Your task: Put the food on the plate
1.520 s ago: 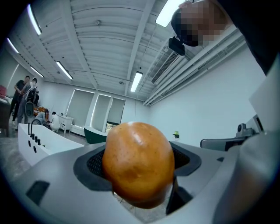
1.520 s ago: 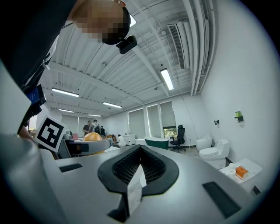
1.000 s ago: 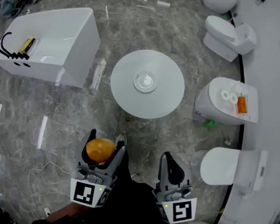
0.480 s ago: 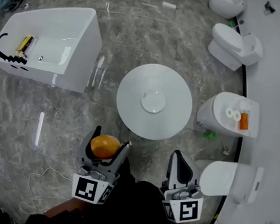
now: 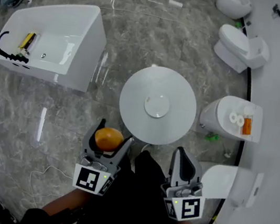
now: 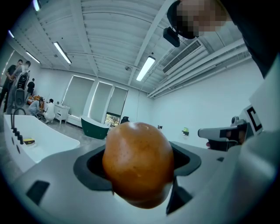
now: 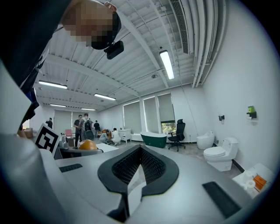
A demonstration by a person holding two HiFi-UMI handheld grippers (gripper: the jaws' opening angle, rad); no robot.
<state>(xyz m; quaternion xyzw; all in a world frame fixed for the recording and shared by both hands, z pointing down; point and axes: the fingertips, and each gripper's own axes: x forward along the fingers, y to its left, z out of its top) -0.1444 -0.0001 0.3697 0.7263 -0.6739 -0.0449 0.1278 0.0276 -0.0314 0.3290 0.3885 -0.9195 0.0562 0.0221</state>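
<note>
Head view shows the round table [image 5: 132, 94] and its plate [image 5: 157, 106] closer to the jaws than a second ago, so the drop is near. The left gripper [image 5: 109, 135] squeezes the orange food [image 5: 107, 139] between its jaws. The right gripper [image 5: 181, 159] is closed tight with nothing inside.

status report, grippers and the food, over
Left gripper shut on orange fruit, held short of the round table. Right gripper shut, empty. Plate bare at table centre; nothing seen in the way.
</note>
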